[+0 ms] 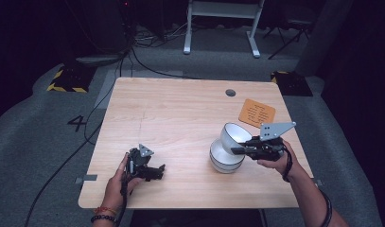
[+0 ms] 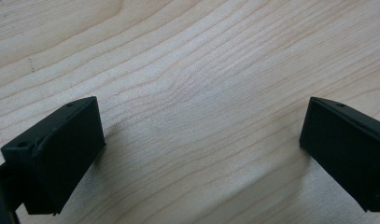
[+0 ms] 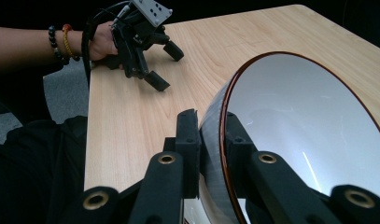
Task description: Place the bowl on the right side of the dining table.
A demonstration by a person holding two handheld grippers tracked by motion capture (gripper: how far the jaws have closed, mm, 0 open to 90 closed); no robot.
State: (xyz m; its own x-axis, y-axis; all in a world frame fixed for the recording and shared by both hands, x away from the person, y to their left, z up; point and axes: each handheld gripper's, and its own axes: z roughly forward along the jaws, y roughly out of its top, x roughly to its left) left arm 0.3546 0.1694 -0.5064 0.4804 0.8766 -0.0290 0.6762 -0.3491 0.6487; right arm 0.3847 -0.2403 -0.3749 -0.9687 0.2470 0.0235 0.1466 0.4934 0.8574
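High view: light wooden table (image 1: 180, 118) on grey carpet. Right gripper (image 1: 237, 150), black with a grey three-cornered plate, clamped on the rim of a white ceramic bowl with a dark rim (image 1: 233, 135), held tilted on its side, mouth turned away toward the far end of the table. Directly under and touching it, a second white ceramic bowl with a dark band (image 1: 225, 161), upright on the table. Beyond the tilted bowl toward the far right corner, an orange square coaster (image 1: 257, 113), apart from both bowls. Farther back, a small dark round grommet (image 1: 230, 92) set in the tabletop. Well to the left of the bowls, near the front edge, left gripper (image 1: 158, 171), black, resting low over bare wood with nothing between its jaws.

Left gripper view: two black jaws standing wide apart, only pale wood grain (image 2: 192, 93) between them, tips just above or on the surface, contact not clear.

Right gripper view: black jaws pinching the bowl's wall, one pad outside on the grey-white skin, one inside on the glossy white, brown-rimmed interior (image 3: 309, 126). Beyond the held bowl, across the tabletop (image 3: 131, 121), the left gripper (image 3: 163, 66) gaping empty, held by a hand (image 3: 101, 43) with beaded bracelets at the wrist.
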